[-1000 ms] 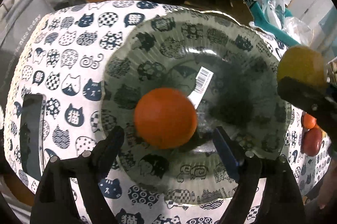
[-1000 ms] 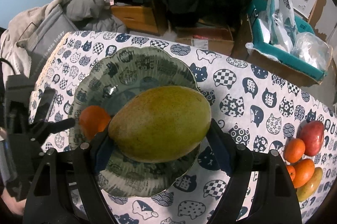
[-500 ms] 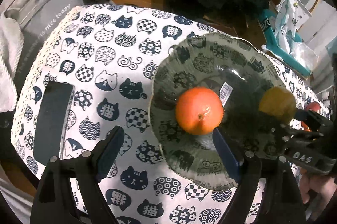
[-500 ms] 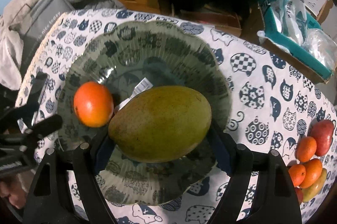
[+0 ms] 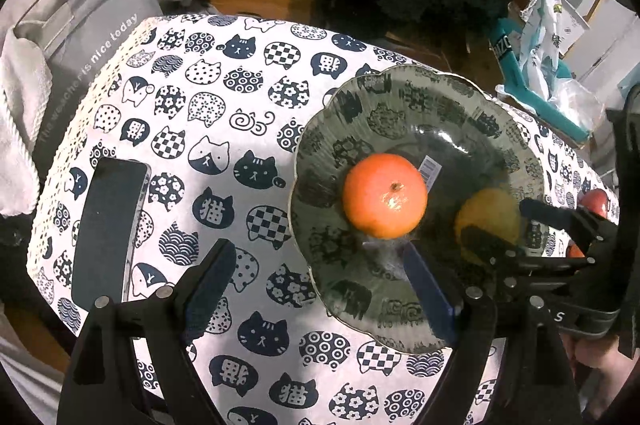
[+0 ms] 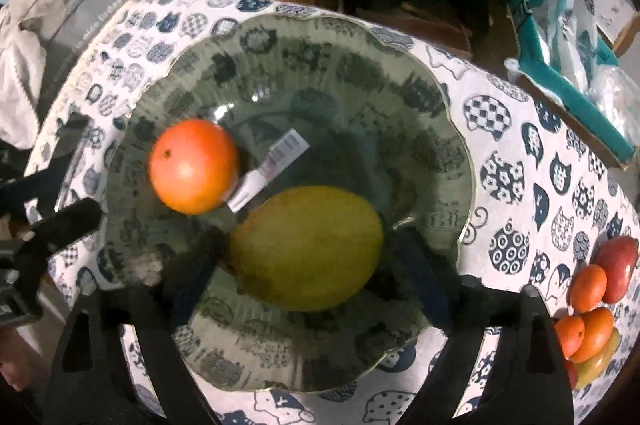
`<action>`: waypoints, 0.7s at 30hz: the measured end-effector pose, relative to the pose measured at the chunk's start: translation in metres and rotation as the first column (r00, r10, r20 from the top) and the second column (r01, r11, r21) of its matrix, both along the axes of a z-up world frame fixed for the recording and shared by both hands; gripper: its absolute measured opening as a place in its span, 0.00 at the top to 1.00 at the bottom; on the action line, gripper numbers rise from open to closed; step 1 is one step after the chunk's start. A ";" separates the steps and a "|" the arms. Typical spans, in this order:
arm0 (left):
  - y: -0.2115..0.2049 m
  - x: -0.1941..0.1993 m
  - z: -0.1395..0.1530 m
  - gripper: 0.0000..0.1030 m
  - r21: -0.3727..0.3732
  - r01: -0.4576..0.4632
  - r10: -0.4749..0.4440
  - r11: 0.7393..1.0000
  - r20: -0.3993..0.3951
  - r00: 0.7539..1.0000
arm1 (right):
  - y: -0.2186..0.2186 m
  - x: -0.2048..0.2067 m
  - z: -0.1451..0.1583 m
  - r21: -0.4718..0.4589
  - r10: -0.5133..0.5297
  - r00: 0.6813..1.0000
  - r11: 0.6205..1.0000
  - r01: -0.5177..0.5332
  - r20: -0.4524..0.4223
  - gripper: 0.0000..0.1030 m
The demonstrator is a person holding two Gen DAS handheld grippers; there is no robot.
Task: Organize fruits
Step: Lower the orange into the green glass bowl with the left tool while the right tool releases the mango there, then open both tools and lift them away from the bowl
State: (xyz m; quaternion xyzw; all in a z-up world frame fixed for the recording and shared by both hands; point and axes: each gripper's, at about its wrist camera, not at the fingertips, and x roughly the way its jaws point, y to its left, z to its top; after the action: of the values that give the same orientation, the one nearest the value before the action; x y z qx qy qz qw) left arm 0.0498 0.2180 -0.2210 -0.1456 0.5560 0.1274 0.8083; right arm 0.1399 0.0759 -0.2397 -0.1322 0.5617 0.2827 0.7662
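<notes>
Your right gripper (image 6: pixel 304 265) is opening around the mango (image 6: pixel 308 248): the fruit sits low in the glass bowl (image 6: pixel 440 129), between the two fingers, and the pads look to be coming off its ends. The mango's long axis runs across the jaw gap, finger to finger, so a straight lift back along the gripper's own line should clear it; a sideways drag would likely nudge it into the tangerine (image 6: pixel 195 171), which lies just beside it toward the bowl's left rim, with the barcode label (image 6: pixel 272 167) between them.

Your left gripper (image 5: pixel 316 289) has its jaws wide apart and empty, hanging over the bowl's near-left rim above the cat-print tablecloth (image 5: pixel 224 129); the tangerine is just ahead of its right finger. A phone (image 5: pixel 110 233) lies near the table's left edge.

The remaining fruit pile (image 6: pixel 592 289) (tangerines, a red mango, something yellow) sits at the table's right edge, well apart from the bowl. That side is nearer your right hand, so it's probably the one to fetch next.
</notes>
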 end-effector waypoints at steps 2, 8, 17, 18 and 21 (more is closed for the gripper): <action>-0.001 -0.001 0.002 0.15 0.004 0.004 -0.004 1.000 0.001 1.000 | -0.001 0.000 0.003 0.011 -0.005 1.000 1.000 0.005 0.000 0.11; -0.001 -0.003 0.009 0.15 0.002 -0.001 0.001 1.000 0.012 1.000 | -0.013 0.001 0.018 0.064 -0.042 0.999 0.997 0.042 0.008 0.10; -0.009 -0.004 0.025 0.15 0.007 0.012 -0.012 1.000 0.047 0.999 | -0.027 -0.003 0.052 0.075 -0.076 0.992 0.995 0.069 0.096 0.10; -0.011 -0.004 0.028 0.15 0.010 0.017 -0.017 1.000 0.054 0.998 | -0.029 -0.005 0.057 0.072 -0.078 0.990 0.995 0.070 0.113 0.10; -0.017 -0.005 0.038 0.15 0.021 0.033 -0.035 0.999 0.073 0.997 | -0.033 -0.006 0.071 0.075 -0.085 0.985 0.994 0.075 0.149 0.10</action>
State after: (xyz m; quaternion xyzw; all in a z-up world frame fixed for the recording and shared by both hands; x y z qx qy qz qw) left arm 0.0444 0.2006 -0.1829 -0.1326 0.5270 0.1139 0.8317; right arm 0.1337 0.0430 -0.1691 -0.1042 0.4965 0.2600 0.8216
